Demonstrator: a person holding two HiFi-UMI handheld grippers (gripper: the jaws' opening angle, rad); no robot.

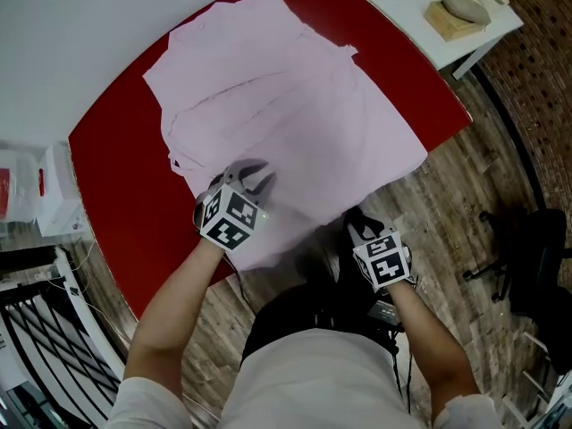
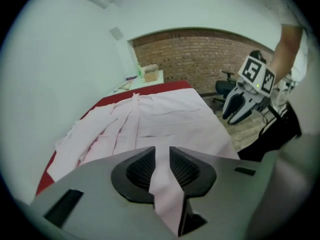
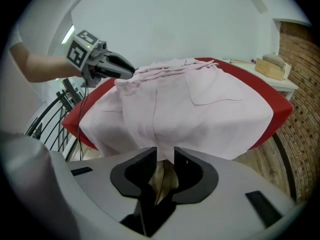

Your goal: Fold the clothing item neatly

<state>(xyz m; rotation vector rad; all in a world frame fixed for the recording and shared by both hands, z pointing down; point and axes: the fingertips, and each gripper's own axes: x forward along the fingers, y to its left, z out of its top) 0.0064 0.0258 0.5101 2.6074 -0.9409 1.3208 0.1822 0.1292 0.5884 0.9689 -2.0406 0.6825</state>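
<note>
Red table (image 1: 116, 195); left gripper (image 1: 255, 179) pinching pink garment (image 1: 295, 105)

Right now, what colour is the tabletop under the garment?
Red tabletop; clearest in head view.

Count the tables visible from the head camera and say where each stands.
2. The red table lies centre, under the pink garment; the white table stands at top right, beyond its corner. More may be out of frame.

The pink garment (image 1: 295, 123) hides much of the red table (image 1: 112, 190).
</note>
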